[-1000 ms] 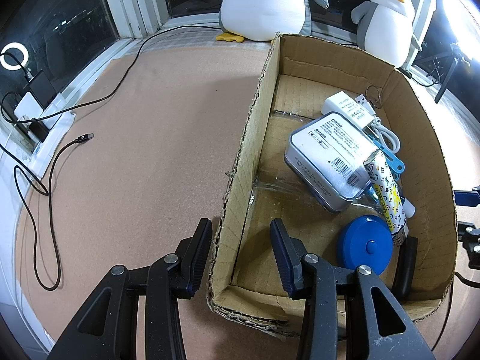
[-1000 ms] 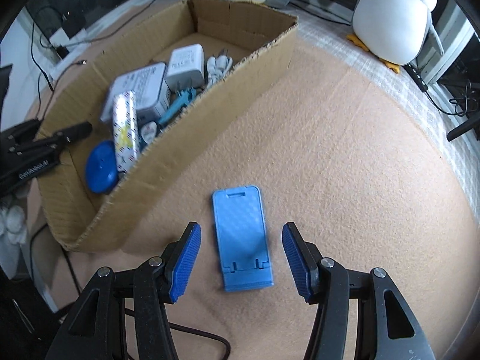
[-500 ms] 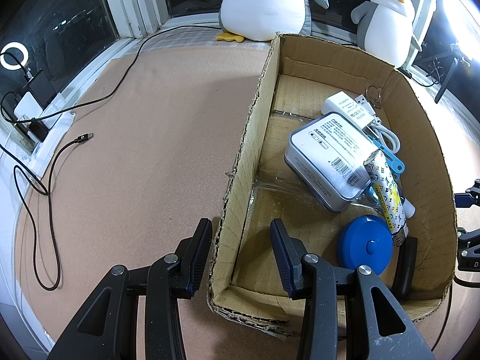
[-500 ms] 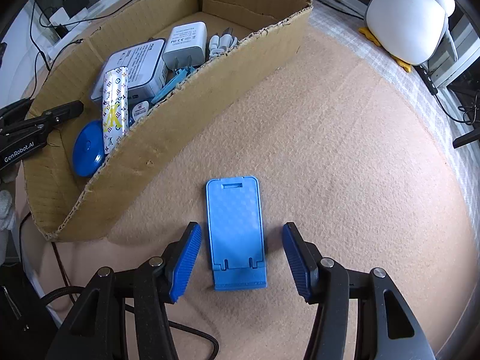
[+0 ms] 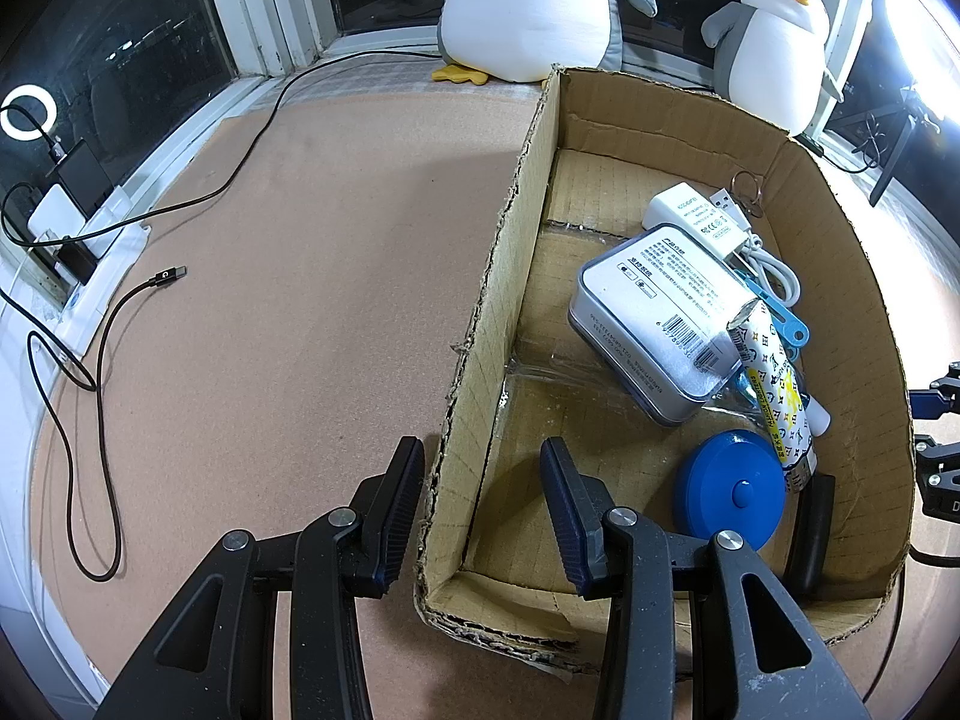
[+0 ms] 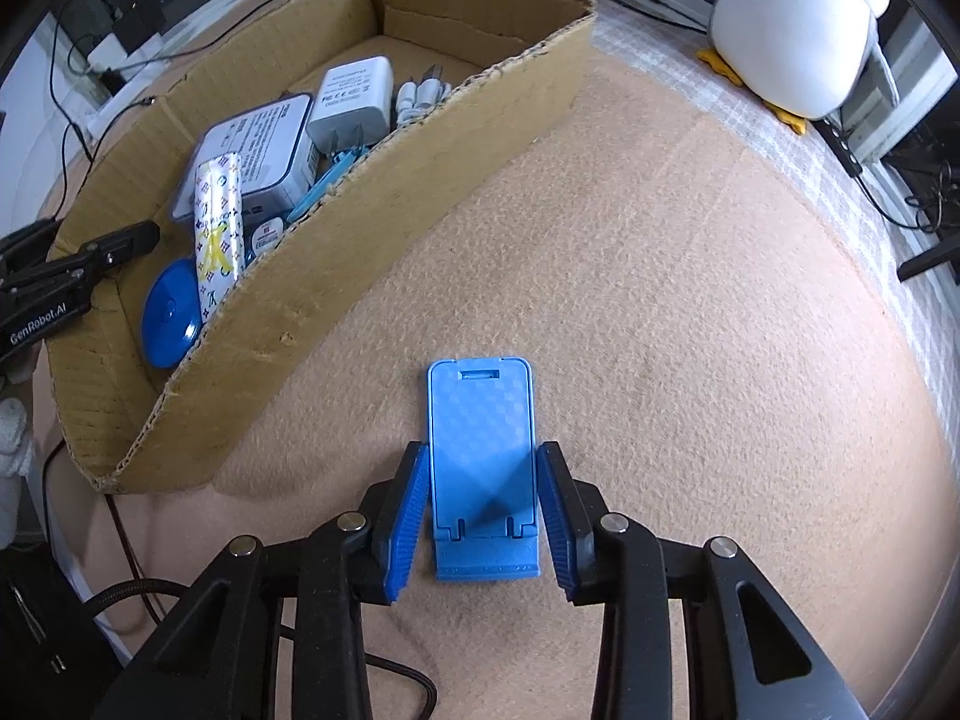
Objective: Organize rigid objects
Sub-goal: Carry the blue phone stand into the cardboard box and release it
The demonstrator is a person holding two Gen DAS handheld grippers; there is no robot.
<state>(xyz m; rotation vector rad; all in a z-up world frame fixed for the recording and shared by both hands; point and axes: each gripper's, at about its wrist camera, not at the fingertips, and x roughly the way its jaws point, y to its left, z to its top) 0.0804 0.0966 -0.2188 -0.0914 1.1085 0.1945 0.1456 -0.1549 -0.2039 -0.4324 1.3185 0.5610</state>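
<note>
My right claw (image 6: pixel 483 516) is pointing down over the tan mat (image 6: pixel 690 300), and its jaws are closing on the blue stand (image 6: pixel 480 456). The stand lies flat on the mat between the pads, its ledge end nearest me. The pads sit right at its long edges; I can't tell whether they are pressing yet.

My left claw (image 5: pixel 480 510) straddles the near left wall of the box (image 5: pixel 480 324): one finger outside over the mat, one inside. It is set narrow, yet there is a gap between the inner pad and the cardboard, so it holds nothing.

The box stands just left of the stand, apart from it. Inside: a white tin (image 5: pixel 654 324) tilted on the pile, a white charger (image 5: pixel 690 213) with its cable behind it, a patterned tube (image 5: pixel 774 384) leaning on the tin, a round blue case (image 5: pixel 729 495) at the near end, and a black bar (image 5: pixel 810 522) against the near right corner.

Two plush penguins (image 5: pixel 774 42) sit beyond the box by the window.
</note>
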